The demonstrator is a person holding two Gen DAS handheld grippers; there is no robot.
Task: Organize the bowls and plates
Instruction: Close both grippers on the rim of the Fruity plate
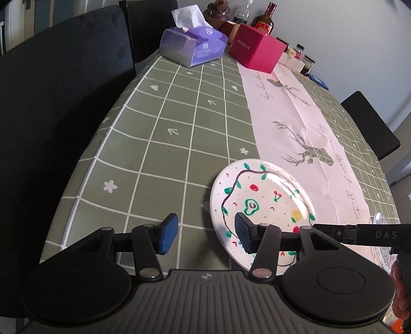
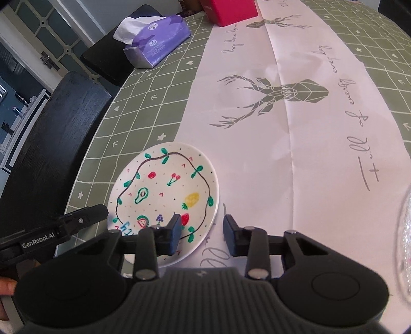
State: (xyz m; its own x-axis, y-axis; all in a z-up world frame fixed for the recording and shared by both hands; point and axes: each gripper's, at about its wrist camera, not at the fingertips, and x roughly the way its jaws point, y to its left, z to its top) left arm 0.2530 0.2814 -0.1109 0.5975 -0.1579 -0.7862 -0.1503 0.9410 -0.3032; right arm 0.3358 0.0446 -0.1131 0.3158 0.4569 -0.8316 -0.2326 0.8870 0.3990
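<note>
Nearest the cameras, both claws hung low over the painted plate point(image 2: 164, 195), which lay flat on the green checked tabletop point(image 1: 154, 144), its far-right rim just at the edge of the pink runner point(image 2: 295, 115). The left claw point(image 1: 205, 235) stood moderately wide and held nothing: one pad hovered over the bare cloth beside the plate, the other over the plate's near-left rim. The right claw point(image 2: 201, 235) was narrower and also empty, its jaws straddling the plate's near-right rim, one pad over the painted face and the other over the runner. No pad appeared to press on the rim.

The step in hand looked like the approach to picking this plate up, probably to stack or move it. The next move would call for one claw to settle lower, get a pad under the shallow rim and close firmly; a thin glazed rim could slip.

At the right edge of the right wrist view sat a clear glass dish point(image 2: 405, 244), only partly seen.

Further off stood a purple tissue pack point(image 1: 192, 46), a pink box point(image 1: 257, 48) and some bottles point(image 1: 262, 19).
</note>
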